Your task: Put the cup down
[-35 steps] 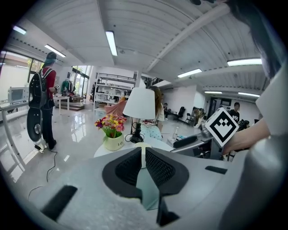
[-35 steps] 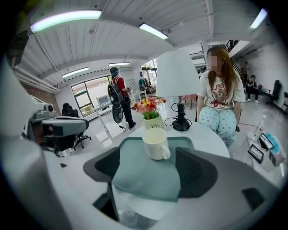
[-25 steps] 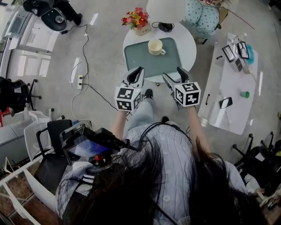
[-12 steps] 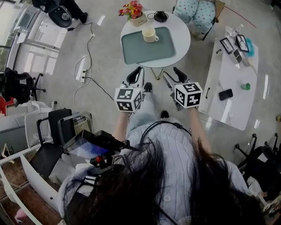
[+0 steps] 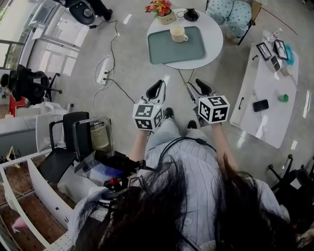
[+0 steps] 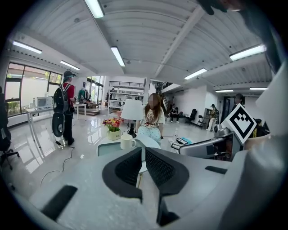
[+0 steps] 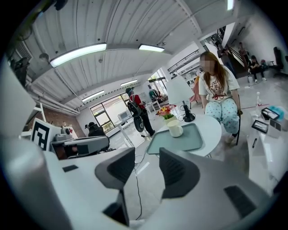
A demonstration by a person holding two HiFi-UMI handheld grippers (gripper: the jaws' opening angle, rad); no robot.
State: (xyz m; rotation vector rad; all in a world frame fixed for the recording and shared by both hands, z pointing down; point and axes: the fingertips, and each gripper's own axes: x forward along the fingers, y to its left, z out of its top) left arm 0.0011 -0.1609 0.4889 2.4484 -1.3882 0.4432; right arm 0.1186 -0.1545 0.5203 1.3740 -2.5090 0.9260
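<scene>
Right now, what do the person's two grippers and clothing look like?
Both the left gripper and right gripper have light grey bodies, dark ribbed jaw pads and a white cube bearing black square markers. The right one's jaws are closing, nothing between them. The person wears a light striped shirt.

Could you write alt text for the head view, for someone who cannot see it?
Seen from above, a person holds two empty grippers short of a round white table where a cream cup stands upright on a green tray beside a pot of flowers. The left gripper has its jaws together; the right gripper has jaws closing with nothing between them.
</scene>
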